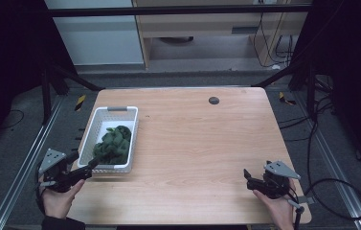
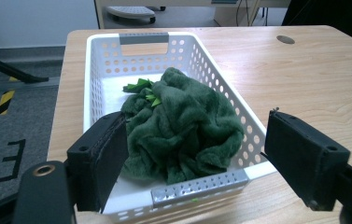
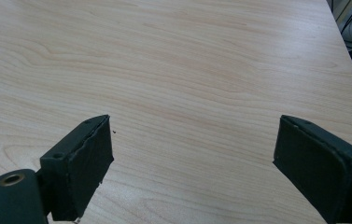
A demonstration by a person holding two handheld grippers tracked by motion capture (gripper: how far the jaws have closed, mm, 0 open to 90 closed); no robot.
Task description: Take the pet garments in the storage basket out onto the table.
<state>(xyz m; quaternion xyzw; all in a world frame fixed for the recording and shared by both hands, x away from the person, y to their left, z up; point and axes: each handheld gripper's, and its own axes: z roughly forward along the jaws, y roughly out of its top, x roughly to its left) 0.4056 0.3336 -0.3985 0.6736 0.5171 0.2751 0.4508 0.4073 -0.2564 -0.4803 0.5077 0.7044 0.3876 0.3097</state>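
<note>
Overhead, seen on a pale wood table (image 1: pixel 192 143): white basket (image 1: pixel 102 116) at the left side, long axis running away from the person, grey grip on its far rim; dark green cloth (image 1: pixel 113 143) bunched inside, heaped toward the near end, brighter green scraps showing at its far edge; small dark round fitting (image 1: pixel 213 100) set in the tabletop near the far edge. Held at the near left corner, left gripper (image 1: pixel 84 166), jaws wide apart and empty, tips just at the basket's near end; from its own camera, left gripper (image 2: pixel 192 154) with one pad over the basket's near corner and the other outside its long wall, cloth (image 2: pixel 183 130) lying between and beyond, touched by neither as far as can be told. Held at the near right corner, right gripper (image 1: pixel 248 178), well apart from the basket; from its own camera, right gripper (image 3: pixel 192 154) spread wide over bare wood, gripping nothing.
</note>
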